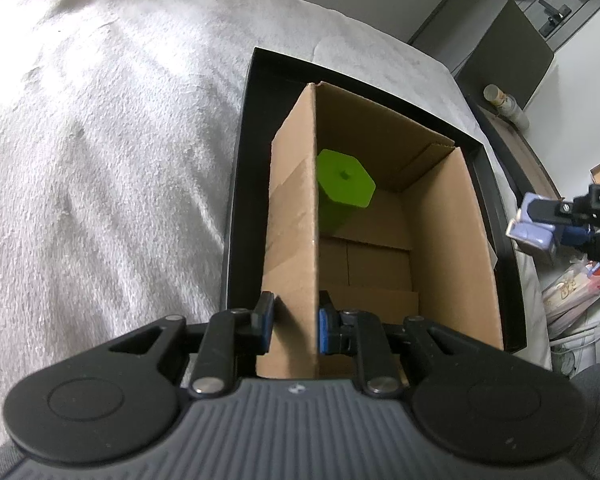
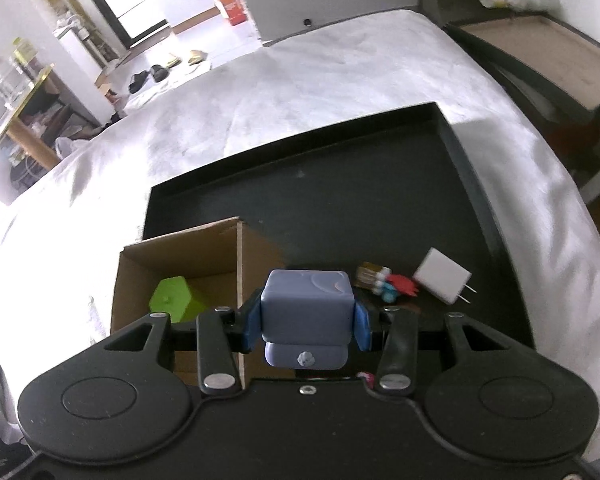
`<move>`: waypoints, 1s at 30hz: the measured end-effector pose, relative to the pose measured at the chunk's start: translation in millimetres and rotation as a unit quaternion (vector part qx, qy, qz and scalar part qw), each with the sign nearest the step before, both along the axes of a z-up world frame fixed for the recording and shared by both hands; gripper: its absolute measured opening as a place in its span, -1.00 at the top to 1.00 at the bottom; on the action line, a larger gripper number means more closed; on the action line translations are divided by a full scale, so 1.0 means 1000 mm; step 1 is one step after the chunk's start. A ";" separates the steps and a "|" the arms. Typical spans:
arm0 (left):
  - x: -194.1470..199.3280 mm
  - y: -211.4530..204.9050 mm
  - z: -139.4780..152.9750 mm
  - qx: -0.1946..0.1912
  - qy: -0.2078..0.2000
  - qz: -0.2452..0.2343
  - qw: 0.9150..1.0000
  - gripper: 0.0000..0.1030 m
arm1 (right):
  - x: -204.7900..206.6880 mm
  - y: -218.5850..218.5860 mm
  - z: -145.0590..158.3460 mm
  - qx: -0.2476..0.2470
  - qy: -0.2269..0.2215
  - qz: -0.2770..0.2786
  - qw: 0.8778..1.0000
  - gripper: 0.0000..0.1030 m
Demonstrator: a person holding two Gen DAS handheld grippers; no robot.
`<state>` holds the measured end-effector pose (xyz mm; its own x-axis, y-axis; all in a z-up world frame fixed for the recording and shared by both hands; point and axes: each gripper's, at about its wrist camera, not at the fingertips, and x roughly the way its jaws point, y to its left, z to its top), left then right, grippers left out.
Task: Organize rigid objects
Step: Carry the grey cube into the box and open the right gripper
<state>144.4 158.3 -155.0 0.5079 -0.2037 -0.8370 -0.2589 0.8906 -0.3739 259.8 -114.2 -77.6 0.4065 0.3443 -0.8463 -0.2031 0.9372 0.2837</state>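
Observation:
An open cardboard box [image 1: 452, 240] stands in a black tray [image 1: 239, 184] on a bed. A green hexagonal block [image 1: 344, 188] lies inside the box; it also shows in the right wrist view [image 2: 173, 300]. My left gripper [image 1: 293, 322] is shut on the box's left wall [image 1: 291, 240]. My right gripper [image 2: 306, 320] is shut on a lavender-blue cube [image 2: 306, 310] and holds it just right of the box [image 2: 179, 256], above the tray [image 2: 340, 184]. The right gripper [image 1: 540, 224] with the cube [image 1: 534, 234] also shows in the left wrist view, right of the box.
A white plug adapter [image 2: 444, 276], a small brown item with white caps [image 2: 374, 276] and a red and blue toy [image 2: 398, 286] lie on the tray. The grey-white blanket [image 1: 99, 140] surrounds the tray. A dark nightstand [image 2: 540, 52] stands beyond the bed's right edge.

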 end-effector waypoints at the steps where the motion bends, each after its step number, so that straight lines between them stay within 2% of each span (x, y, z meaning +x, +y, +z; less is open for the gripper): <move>1: 0.000 0.000 0.000 0.001 -0.001 -0.001 1.000 0.62 | 0.000 0.004 0.000 0.000 0.000 0.003 1.000 0.15; 14: 0.000 0.001 -0.001 -0.003 -0.004 -0.003 1.000 0.62 | 0.003 0.053 0.016 0.025 -0.014 0.040 0.999 0.15; 23: -0.001 0.002 -0.001 -0.007 -0.006 -0.003 1.000 0.62 | 0.010 0.079 0.002 0.026 0.002 0.058 0.998 0.12; 25: -0.001 0.001 -0.001 -0.006 -0.005 -0.003 1.000 0.62 | 0.010 0.077 0.005 0.032 -0.005 0.050 0.998 -0.07; 26: -0.001 0.001 -0.002 -0.008 -0.006 -0.006 1.000 0.55 | 0.009 0.076 0.008 0.032 -0.011 0.050 0.998 -0.10; 30: -0.002 0.001 -0.001 -0.003 -0.006 0.002 1.000 0.55 | 0.002 0.069 0.017 0.015 -0.038 0.054 0.998 -0.39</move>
<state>142.3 159.6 -156.3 0.5178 -0.2069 -0.8301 -0.2578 0.8875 -0.3820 262.1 -45.0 -60.1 0.4289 0.4142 -0.8028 -0.3245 0.9000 0.2910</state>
